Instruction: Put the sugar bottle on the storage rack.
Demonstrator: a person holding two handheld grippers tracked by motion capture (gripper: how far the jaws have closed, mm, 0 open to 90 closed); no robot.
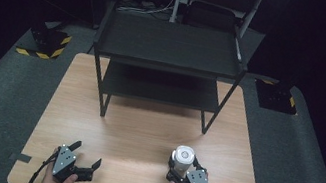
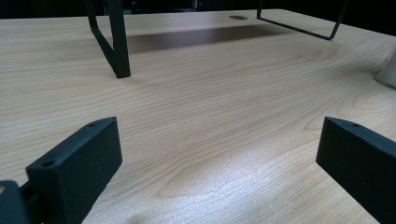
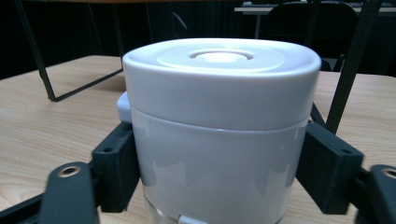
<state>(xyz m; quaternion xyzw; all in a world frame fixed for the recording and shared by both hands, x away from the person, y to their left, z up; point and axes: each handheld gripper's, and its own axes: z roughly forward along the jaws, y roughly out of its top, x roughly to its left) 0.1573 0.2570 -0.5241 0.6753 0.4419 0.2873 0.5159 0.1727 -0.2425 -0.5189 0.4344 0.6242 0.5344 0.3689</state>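
Right gripper clamped on the white-lidded jar; left gripper idle, jaws apart.

My right gripper (image 1: pixel 181 172) has its two black jaws pressed against opposite sides of the white-lidded jar (image 3: pixel 219 126), just under the lid's rim, so the pads bear on the straight wall and not on the lid, which I judge could twist loose. The jar stands upright near the front right of the desk (image 1: pixel 143 134); whether its base is touching the wood I cannot tell. My left gripper (image 1: pixel 85 161) rests at the front left, jaws wide with only bare wood between them, well apart from the jar, so it stays out of the right hand's path. Beyond both stands the black two-tier shelf (image 1: pixel 168 52), its tiers bare and its open front facing me, probably where the jar is to go.
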